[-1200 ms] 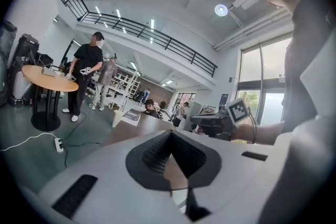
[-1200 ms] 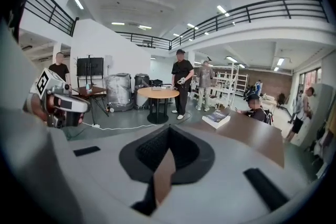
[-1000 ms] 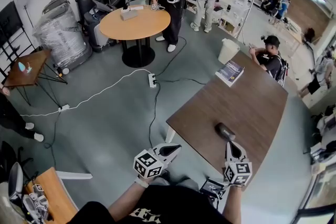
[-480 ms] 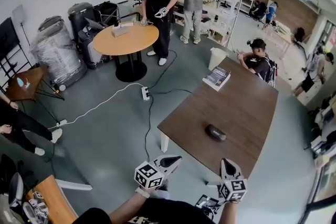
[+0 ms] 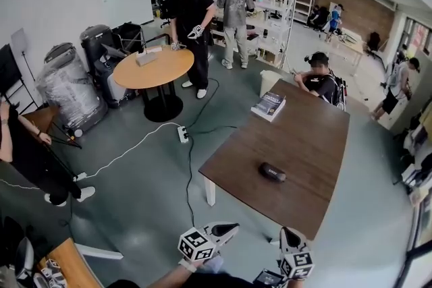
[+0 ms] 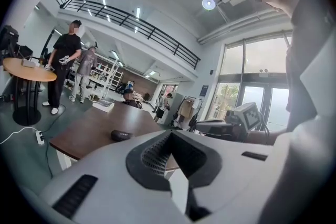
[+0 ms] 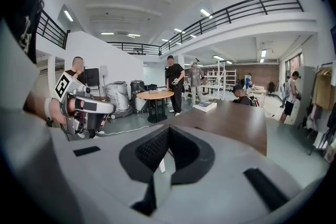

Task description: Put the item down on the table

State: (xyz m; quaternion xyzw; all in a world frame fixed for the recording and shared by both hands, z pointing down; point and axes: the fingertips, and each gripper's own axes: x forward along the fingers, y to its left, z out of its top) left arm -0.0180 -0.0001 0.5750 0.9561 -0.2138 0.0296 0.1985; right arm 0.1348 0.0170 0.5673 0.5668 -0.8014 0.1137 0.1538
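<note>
The item, a dark oblong case [image 5: 272,173], lies flat on the brown table [image 5: 304,138], near its front end. It also shows in the left gripper view as a small dark case [image 6: 122,135] on the tabletop. Both grippers are held low at the bottom of the head view, back from the table's front edge and apart from the case. My left gripper [image 5: 228,229] has its jaws together with nothing between them. My right gripper [image 5: 289,235] is shut and empty as well. Each gripper view looks along closed jaws: the left gripper [image 6: 170,135] and the right gripper [image 7: 167,131].
A book [image 5: 268,105] lies at the table's far end, where a person [image 5: 317,81] sits. Two people stand by a round wooden table [image 5: 150,68]. A white cable with a power strip [image 5: 182,134] crosses the floor. A small wooden table [image 5: 64,260] is at bottom left.
The view has pulled back from the table. Both grippers have moved away from the case, which stays where it lay. The right gripper was just behind it a second ago.
</note>
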